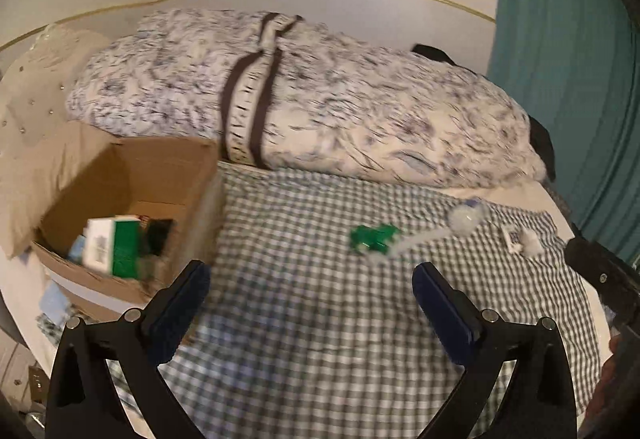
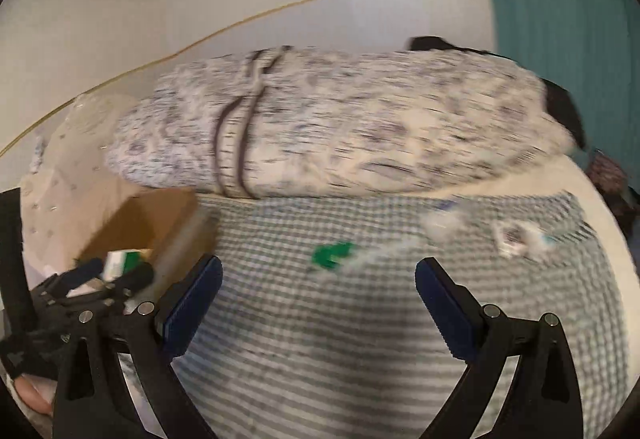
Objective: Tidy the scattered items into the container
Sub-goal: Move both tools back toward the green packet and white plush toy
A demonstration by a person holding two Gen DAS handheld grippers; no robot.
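The cardboard box (image 1: pixel 132 199) stands open at the left of the bed, on the edge of the checked cloth (image 1: pixel 320 319), and already holds a green and white carton (image 1: pixel 114 249) with a few darker things beside it. Three items lie loose on the cloth, to the right of the box: a small green object (image 1: pixel 374 237) near the middle, a white rounded item with a long pale tail (image 1: pixel 464 219) just right of it, and a small white packet (image 1: pixel 524 241) furthest right. The pale tail runs on a slant from the rounded end down towards the green object, nearly touching it. Blur makes their exact nature hard to tell.

The left gripper (image 1: pixel 312 303) hovers above the cloth with the green object ahead and slightly to the right, well apart from it; its jaws stand spread wide with nothing between them. The right gripper (image 2: pixel 318 303) is likewise released and empty, over bare cloth, with the green object (image 2: pixel 330 255) almost straight ahead and the white packet (image 2: pixel 516 237) further off to the right. The left gripper (image 2: pixel 108 277) appears at its left, near the box (image 2: pixel 160 227).

Judging by this layout, the right gripper is better placed for the two white items, while the green object suits either.
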